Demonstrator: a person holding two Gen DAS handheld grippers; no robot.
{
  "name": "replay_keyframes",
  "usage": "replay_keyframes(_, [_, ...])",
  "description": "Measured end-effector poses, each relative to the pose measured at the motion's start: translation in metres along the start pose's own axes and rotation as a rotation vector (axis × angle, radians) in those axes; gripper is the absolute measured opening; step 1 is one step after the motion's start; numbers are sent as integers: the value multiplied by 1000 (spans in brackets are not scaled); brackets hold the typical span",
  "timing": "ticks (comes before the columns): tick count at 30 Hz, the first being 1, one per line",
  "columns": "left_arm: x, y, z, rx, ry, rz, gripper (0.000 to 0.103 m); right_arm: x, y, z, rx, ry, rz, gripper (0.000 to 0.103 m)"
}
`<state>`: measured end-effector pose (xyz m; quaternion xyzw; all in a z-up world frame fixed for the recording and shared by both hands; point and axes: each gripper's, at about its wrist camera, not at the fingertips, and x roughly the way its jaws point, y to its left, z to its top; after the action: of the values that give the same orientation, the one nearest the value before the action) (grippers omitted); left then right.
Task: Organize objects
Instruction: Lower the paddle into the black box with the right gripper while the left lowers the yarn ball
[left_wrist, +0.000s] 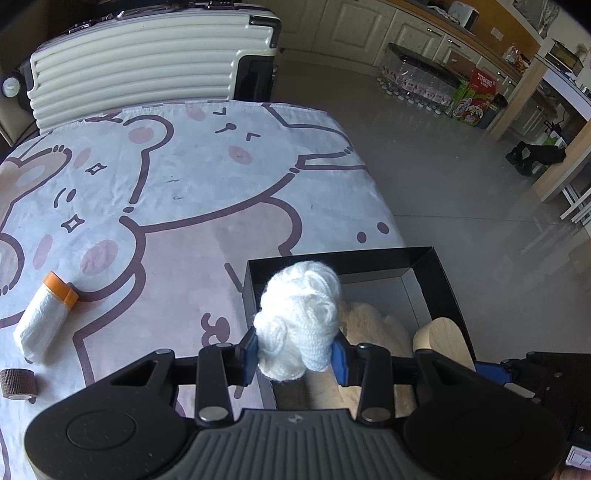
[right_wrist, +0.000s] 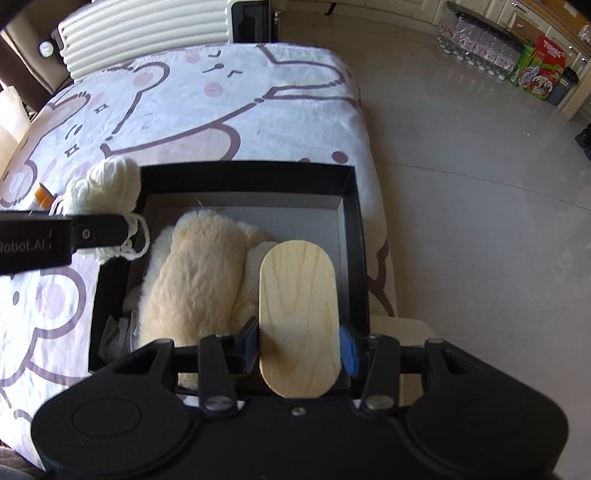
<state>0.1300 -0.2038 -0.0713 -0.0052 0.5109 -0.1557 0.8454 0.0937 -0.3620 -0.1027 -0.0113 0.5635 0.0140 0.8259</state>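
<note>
My left gripper is shut on a ball of white yarn and holds it over the left rim of a black box. The yarn and the left gripper's fingers also show in the right wrist view. My right gripper is shut on an oval wooden board above the right part of the black box. A cream plush toy lies inside the box. The board shows in the left wrist view too.
On the bear-print cloth lie a white roll with an orange cap and a brown tape roll. A cream suitcase stands behind the table. The table's right edge drops to grey floor.
</note>
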Motion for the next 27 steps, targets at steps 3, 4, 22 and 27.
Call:
replay_keyframes(3, [7, 2, 2, -14, 11, 1, 40, 6, 3, 0, -22, 18, -8, 45])
replay_keyframes(4, [9, 2, 2, -17, 17, 2, 40, 8, 3, 0, -21, 24, -9, 45])
replay_keyframes(22, [14, 3, 1, -44, 49, 16, 43, 16, 6, -3, -25, 63, -2, 44])
replay_keyframes(27, [12, 3, -1, -64, 59, 6, 43, 7, 0, -2, 14, 34, -1, 44])
